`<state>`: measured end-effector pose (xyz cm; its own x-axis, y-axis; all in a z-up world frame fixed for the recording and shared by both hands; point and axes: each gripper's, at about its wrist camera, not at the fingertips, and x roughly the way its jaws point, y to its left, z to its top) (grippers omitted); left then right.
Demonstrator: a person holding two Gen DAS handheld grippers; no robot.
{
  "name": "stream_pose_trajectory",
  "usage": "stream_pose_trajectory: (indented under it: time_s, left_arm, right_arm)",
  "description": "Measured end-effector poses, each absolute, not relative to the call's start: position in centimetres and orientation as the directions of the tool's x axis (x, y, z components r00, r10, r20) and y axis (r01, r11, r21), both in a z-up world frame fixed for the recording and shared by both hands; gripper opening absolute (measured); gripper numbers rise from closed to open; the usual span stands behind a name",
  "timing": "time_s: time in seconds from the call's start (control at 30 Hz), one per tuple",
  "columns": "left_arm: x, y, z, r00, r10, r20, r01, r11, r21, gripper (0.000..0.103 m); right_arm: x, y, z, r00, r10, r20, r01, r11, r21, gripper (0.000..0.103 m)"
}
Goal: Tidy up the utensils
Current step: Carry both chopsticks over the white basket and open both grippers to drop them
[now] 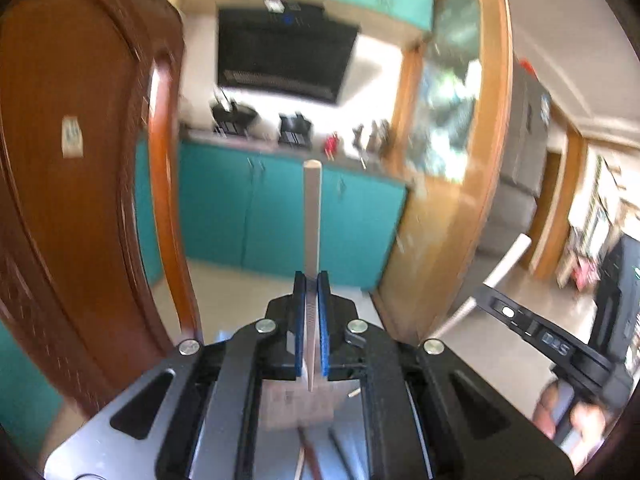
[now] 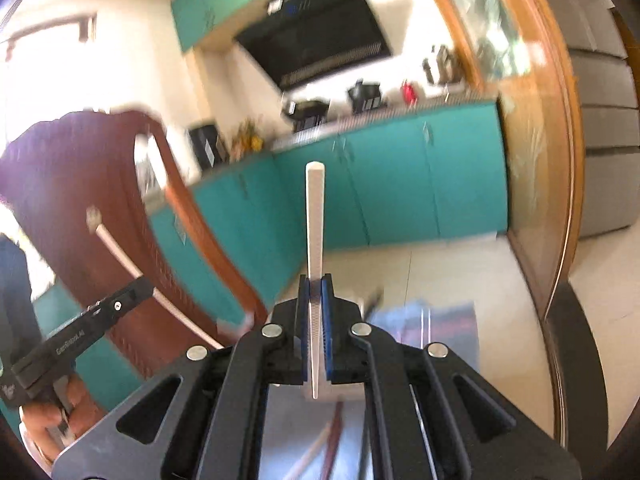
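Teal flat-fronted cabinets [image 1: 288, 216] fill the back of the kitchen, with a grey counter top and a black angled range hood [image 1: 284, 52] above them. A glossy brown carved wooden door [image 1: 72, 184] curves down the left of the left wrist view, and a pale wooden frame [image 1: 452, 208] with a glass panel runs down the right. The floor [image 2: 452, 280] is pale and tiled. Everything is smeared by motion blur.

The left gripper [image 1: 311, 280] is black, with blue ribbed pads on its 2 fingers [image 1: 323, 320]. The fingers are pressed together, pinching a slim white chopstick [image 1: 311, 216]. This stick is square-sided and tapered; its blunt end stands up past the fingertips, and its thin end pokes out behind the pads.

The right gripper [image 2: 316, 280] is built the same, its fingers [image 2: 327, 320] likewise clamped on a second white chopstick [image 2: 315, 220], which rises upright between the pads with its point just behind them.

Below each gripper a blurred pale card and a few thin sticks, dark red and cream, show through the frame; I cannot tell what they lie on.

A hand [image 2: 60, 412] grips the left gripper's handle at the lower left of the right wrist view.
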<state>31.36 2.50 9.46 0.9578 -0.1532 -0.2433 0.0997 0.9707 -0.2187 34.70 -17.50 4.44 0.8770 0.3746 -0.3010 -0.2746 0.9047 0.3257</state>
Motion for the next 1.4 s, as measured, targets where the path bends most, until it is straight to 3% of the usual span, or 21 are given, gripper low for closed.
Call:
stream_pose_trajectory:
  time_s: [0.1,0.17,0.53,0.7,0.8,0.87,1.0,1.13,1.2,1.3,1.4]
  left_arm:
    - [33.5,2.6,8.8,0.972,-0.102,-0.21,0.055,0.974,-0.218,0.007]
    - [35.7,2.6,7.1,0.969,-0.055,-0.241,0.006,0.98,-0.2,0.007]
    - [41.0,2.1,0.6,0.912,-0.015,-0.41,-0.053,0.987,-0.155,0.007]
    - [40.6,2.3,-0.3,0.907,-0.014,-0.42,-0.051,0.988,-0.143,0.008]
    - [39.6,2.3,0.0,0.92,-0.021,-0.391,-0.041,0.988,-0.15,0.019]
    - [38.7,2.2,0.4,0.929,-0.036,-0.368,-0.018,0.99,-0.142,0.02]
    - [36.2,1.6,1.0,0.944,-0.05,-0.327,0.02,0.995,-0.094,0.022]
    - [33.9,0.9,0.8,0.934,-0.107,-0.34,0.099,0.994,-0.042,0.022]
    - [33.3,0.5,-0.4,0.904,-0.153,-0.399,0.154,0.988,-0.029,0.023]
    - [33.7,-0.2,-3.4,0.836,-0.187,-0.516,0.205,0.979,-0.023,0.023]
    - [35.0,-1.1,-7.6,0.723,-0.151,-0.674,0.211,0.978,0.007,0.023]
  right_arm:
    - [35.4,-17.8,6.3,0.919,0.336,-0.205,-0.252,0.902,0.351,0.006]
    - [36.3,-17.5,6.2,0.942,0.285,-0.178,-0.215,0.918,0.333,0.006]
    - [42.1,-14.1,-0.9,0.899,0.268,-0.347,-0.187,0.95,0.25,0.006]
    - [42.3,-13.6,-2.1,0.886,0.269,-0.377,-0.193,0.955,0.227,0.006]
    - [41.6,-13.5,-1.8,0.899,0.251,-0.358,-0.19,0.962,0.198,0.016]
    - [40.8,-13.7,-1.4,0.904,0.266,-0.334,-0.207,0.957,0.202,0.031]
    - [38.3,-14.8,-0.4,0.914,0.294,-0.28,-0.24,0.947,0.212,0.033]
    - [35.1,-15.7,-0.2,0.906,0.336,-0.257,-0.298,0.938,0.176,0.033]
    - [34.4,-15.5,-1.0,0.882,0.372,-0.29,-0.338,0.927,0.162,0.033]
    - [35.6,-14.4,-4.4,0.785,0.412,-0.462,-0.385,0.909,0.157,0.033]
    - [38.4,-12.7,-9.6,0.659,0.331,-0.675,-0.351,0.93,0.113,0.033]
